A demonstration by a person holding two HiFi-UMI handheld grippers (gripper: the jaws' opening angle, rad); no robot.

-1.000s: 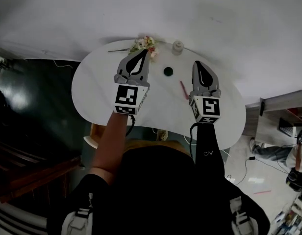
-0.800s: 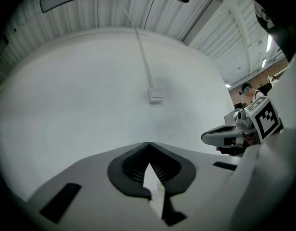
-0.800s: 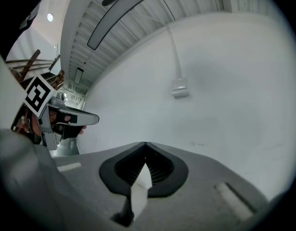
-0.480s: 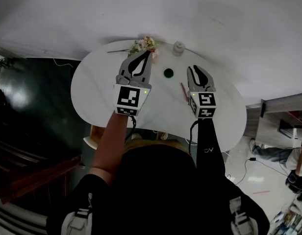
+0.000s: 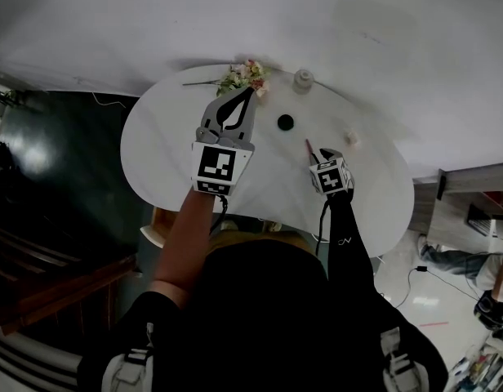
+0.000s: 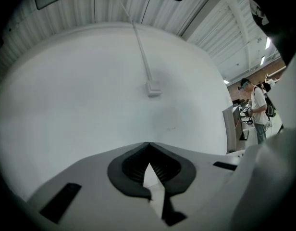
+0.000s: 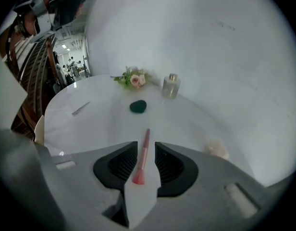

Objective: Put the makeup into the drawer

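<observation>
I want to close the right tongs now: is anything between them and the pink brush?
Nothing visible. The right tongs, jaws just opened, straddle the pink brush lying bare on the white table; the dark object sits farther back.

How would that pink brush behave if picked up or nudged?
The brush looks slim, so probably light, its handle stiff. Lying flat on the smooth table, it might roll or slide if nudged. Its flared end is likely soft bristles that would bend.
</observation>
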